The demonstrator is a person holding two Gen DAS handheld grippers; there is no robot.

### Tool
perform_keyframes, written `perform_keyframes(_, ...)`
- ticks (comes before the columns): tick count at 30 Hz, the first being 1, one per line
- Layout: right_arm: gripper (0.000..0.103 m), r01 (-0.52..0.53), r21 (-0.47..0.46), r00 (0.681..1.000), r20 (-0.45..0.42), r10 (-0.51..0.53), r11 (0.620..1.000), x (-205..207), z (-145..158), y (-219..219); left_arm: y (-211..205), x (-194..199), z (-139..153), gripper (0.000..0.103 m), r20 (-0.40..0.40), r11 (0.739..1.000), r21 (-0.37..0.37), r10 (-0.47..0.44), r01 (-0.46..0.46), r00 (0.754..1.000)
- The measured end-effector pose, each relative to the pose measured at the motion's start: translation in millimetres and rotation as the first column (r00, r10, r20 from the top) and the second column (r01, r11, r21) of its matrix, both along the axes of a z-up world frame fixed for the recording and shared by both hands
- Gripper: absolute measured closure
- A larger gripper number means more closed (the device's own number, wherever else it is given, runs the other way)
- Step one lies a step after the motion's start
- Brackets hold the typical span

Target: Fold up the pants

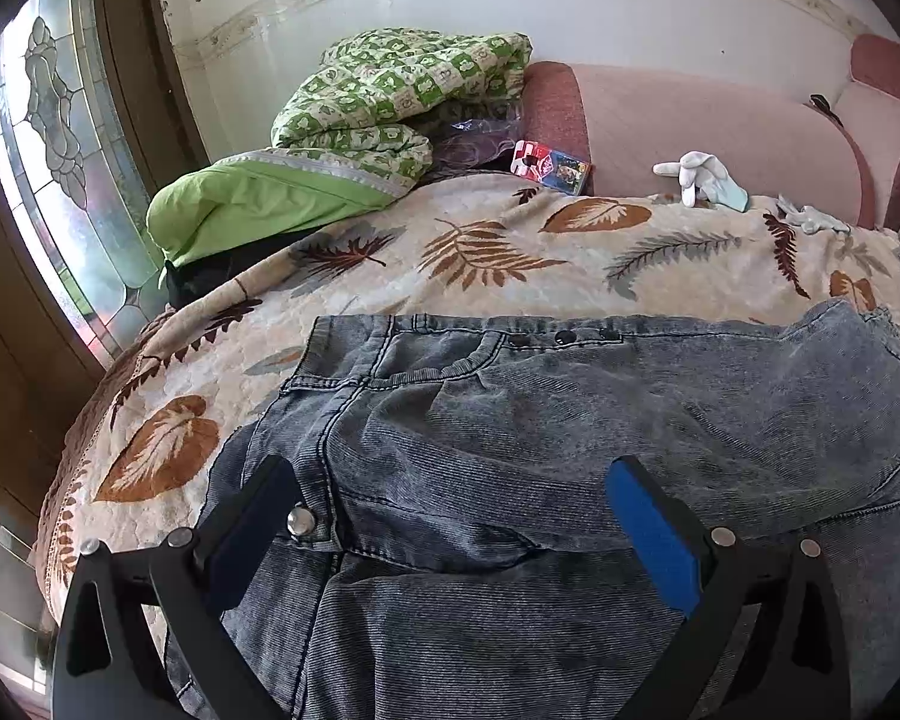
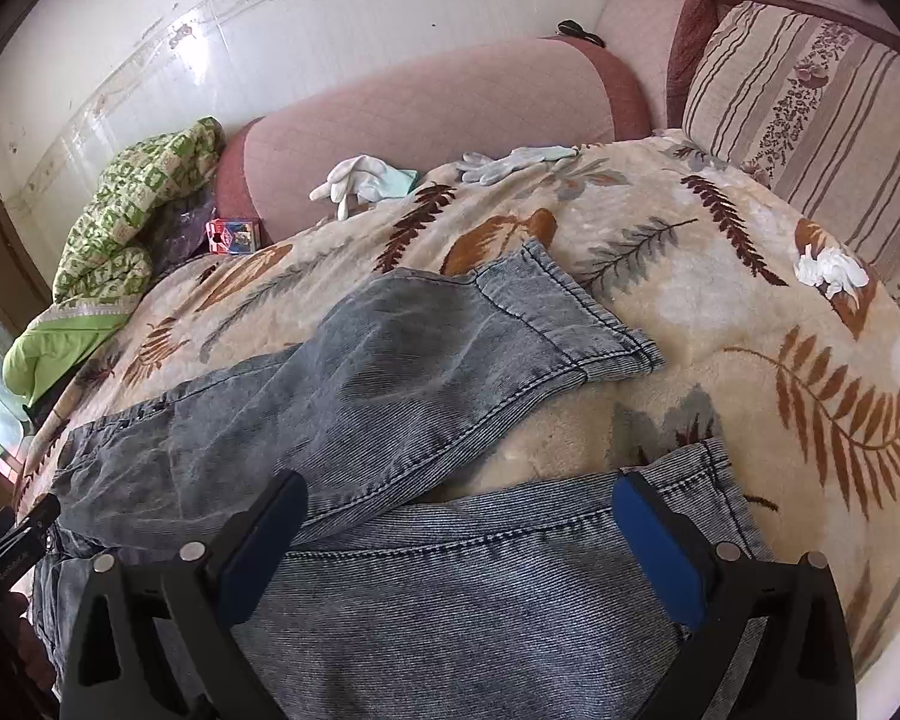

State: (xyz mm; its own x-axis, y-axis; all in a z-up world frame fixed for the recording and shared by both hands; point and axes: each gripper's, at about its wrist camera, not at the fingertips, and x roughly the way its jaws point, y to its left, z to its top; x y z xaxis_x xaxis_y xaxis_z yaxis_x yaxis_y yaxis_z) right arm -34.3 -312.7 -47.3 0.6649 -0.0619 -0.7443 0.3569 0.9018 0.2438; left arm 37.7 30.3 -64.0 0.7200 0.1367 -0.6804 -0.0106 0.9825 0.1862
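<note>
Grey-blue denim pants (image 1: 540, 432) lie spread on a leaf-print blanket (image 1: 450, 252). In the left wrist view the waistband, fly and metal button (image 1: 300, 521) face me. My left gripper (image 1: 450, 480) is open and empty, hovering over the waist area. In the right wrist view the pants (image 2: 390, 372) show two legs: one angles up to its hem (image 2: 576, 312), the other lies under my right gripper (image 2: 459, 498), which is open and empty above that near leg.
A green quilt (image 1: 378, 102) is piled at the back left, by a small red packet (image 1: 549, 165). White gloves (image 2: 366, 180) and a crumpled tissue (image 2: 831, 273) lie on the blanket. A pink sofa back (image 2: 450, 102) and a striped cushion (image 2: 810, 114) border it.
</note>
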Motion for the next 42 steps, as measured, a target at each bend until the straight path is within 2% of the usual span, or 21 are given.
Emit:
perform_keyframes(20, 0.000, -0.003, -0.002, 1.000, -0.014, 0.003, 1.000, 0, 0, 0, -4, 3, -7, 0.000, 0.001, 0.999, 0.046, 0.006, -0.006, 1.000)
perform_keyframes(28, 0.000, -0.012, 0.004, 1.000, -0.015, 0.013, 1.000, 1, -2, 0, -2, 3, -2, 0.000, 0.018, 0.999, 0.038, 0.007, -0.007, 1.000)
perform_keyframes(33, 0.000, -0.011, -0.026, 1.000, -0.009, 0.011, 1.000, 1, 1, 0, 2, 5, 2, 0.000, 0.023, 0.999, 0.032, 0.012, -0.012, 1.000)
perform_keyframes(38, 0.000, 0.007, -0.015, 1.000, -0.019, -0.007, 1.000, 4, -1, -9, 20, 12, 9, 0.000, 0.028, 0.999, 0.013, 0.048, -0.048, 0.998)
perform_keyframes(42, 0.000, 0.004, -0.030, 1.000, -0.023, -0.005, 1.000, 8, -1, -11, 53, 27, 19, 0.000, 0.030, 0.991, -0.005, 0.131, -0.131, 0.991)
